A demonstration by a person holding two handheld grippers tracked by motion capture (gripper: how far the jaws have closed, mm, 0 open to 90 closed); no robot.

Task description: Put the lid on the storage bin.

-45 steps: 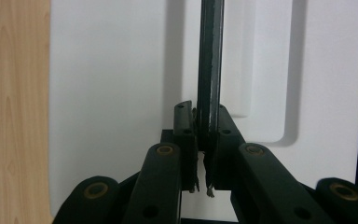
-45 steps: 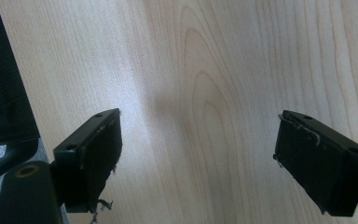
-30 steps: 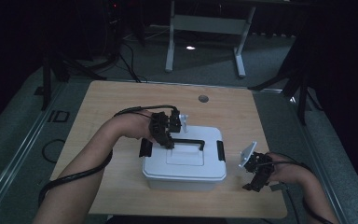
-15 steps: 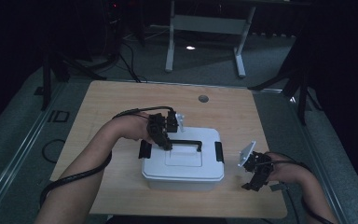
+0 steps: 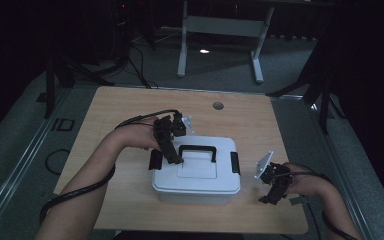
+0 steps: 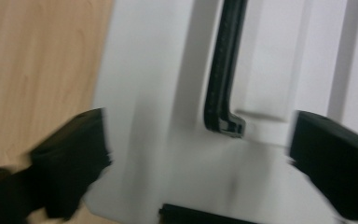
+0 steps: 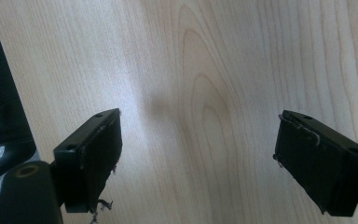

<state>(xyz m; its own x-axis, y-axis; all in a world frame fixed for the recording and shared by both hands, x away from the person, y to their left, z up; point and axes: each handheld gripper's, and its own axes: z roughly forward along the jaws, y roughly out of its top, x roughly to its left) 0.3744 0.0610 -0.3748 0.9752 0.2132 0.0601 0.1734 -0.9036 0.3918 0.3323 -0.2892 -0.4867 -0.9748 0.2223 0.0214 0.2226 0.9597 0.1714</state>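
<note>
Left tool [image 6: 198, 154] has just been opening – now hovering spread over white box's [image 5: 196, 175] black handle [image 6: 223, 70]; right tool [image 7: 196, 158] sitting spread above counter [image 7: 205, 70].

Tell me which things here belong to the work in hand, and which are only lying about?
In the work:
- white box
- its black handle
- left tool, jaws just opened, nothing between them

Lying about:
- right tool, open over bare table
- round grommet
- grey stand behind

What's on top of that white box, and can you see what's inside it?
On the white box sits a closed lid with a black handle lying across it and black clips at its ends. The left gripper hovers open over the handle. The lid hides whatever is inside.
</note>
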